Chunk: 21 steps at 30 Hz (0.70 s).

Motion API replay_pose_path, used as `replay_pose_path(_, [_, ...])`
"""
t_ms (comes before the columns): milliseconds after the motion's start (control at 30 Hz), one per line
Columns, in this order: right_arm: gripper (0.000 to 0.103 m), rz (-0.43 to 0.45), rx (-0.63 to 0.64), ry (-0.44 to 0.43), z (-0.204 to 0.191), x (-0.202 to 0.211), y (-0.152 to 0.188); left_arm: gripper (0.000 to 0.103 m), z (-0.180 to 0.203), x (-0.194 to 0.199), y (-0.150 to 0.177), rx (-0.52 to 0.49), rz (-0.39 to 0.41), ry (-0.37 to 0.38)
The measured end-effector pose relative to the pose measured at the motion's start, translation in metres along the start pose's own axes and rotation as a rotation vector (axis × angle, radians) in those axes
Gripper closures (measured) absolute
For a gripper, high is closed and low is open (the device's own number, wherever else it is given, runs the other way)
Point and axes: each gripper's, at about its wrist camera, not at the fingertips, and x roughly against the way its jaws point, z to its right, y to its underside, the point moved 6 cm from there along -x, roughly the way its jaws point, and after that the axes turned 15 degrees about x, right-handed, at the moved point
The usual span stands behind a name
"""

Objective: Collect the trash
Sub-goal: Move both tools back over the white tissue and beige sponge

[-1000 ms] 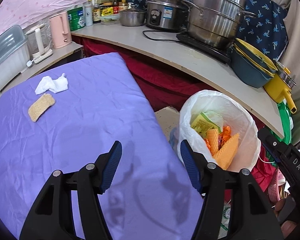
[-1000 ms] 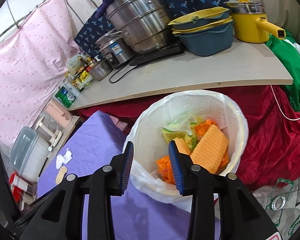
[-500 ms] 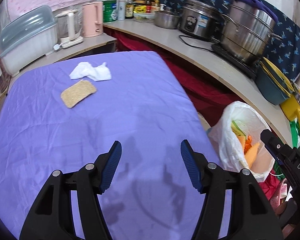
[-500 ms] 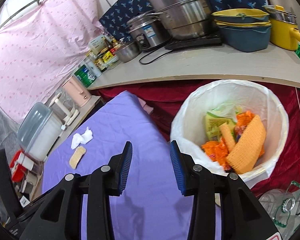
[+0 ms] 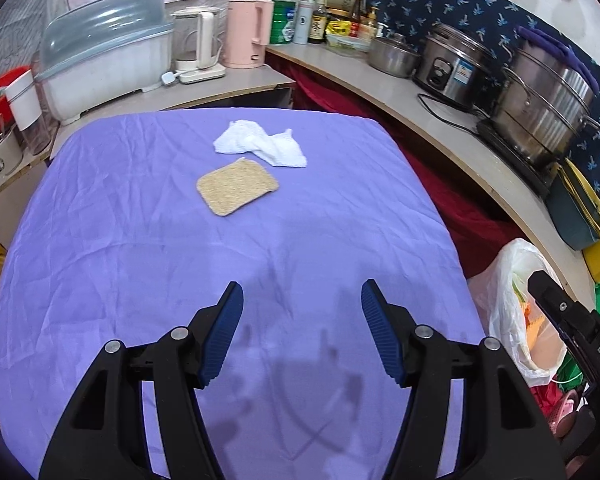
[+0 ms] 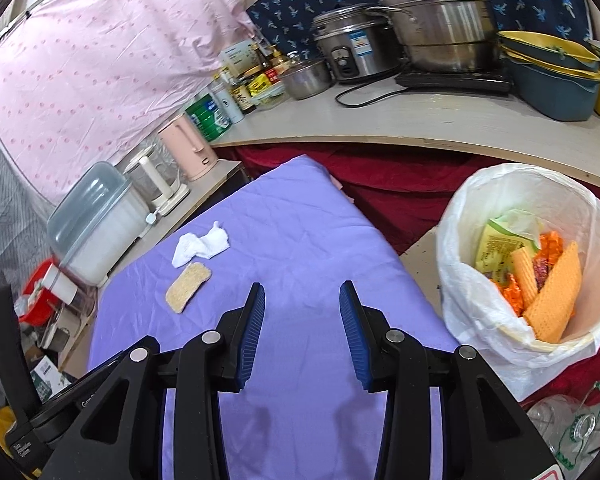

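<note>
Both grippers, left and right, swung from bin toward sponge.

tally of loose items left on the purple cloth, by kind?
White crumpled tissue: 1
Tan scrub pad: 1
Total on the purple cloth: 2
Both grippers, left gripper and right gripper, are open and hold nothing.
</note>
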Motion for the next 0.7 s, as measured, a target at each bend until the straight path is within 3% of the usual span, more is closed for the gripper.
replay_pose_path(700, [0.064, -0.109, 0.129, -0.106, -0.095, -0.101, -0.011, 0.045, -0.100, -0.042, -0.042, 0.164, -0.029, -0.089])
